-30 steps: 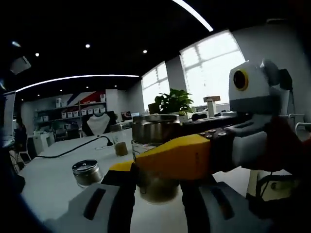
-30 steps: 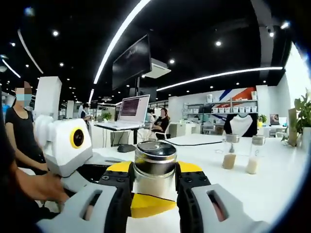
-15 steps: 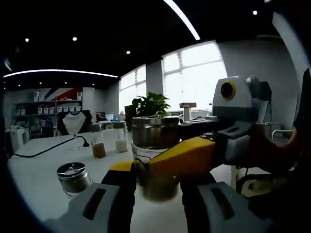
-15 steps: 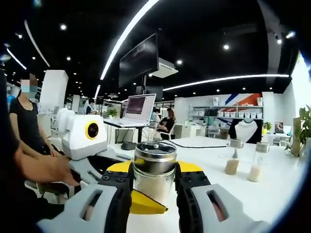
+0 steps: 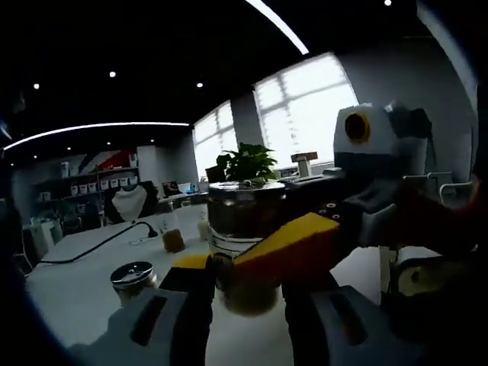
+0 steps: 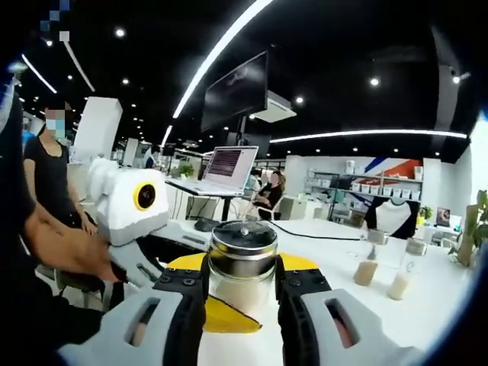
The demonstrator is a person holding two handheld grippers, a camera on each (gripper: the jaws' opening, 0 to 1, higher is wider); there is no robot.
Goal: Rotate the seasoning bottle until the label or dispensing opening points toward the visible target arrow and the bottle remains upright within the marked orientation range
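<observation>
Between both grippers, just above a white table (image 6: 427, 305), a glass bottle (image 6: 242, 263) with a steel lid stands upright. The right gripper (image 6: 240, 293) pinches its body; the left gripper (image 5: 245, 286) pinches it crosswise. Rigid, smooth glass likely slips and could break, so a firm hold low on the body suits turning.

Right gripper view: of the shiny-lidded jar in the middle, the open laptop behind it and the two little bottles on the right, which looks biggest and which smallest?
As they look here:
1. Jar, though it sits nearest the camera, which inflates it.
2. Laptop.
3. The two small bottles, about alike; I would not rank one over the other.
</observation>
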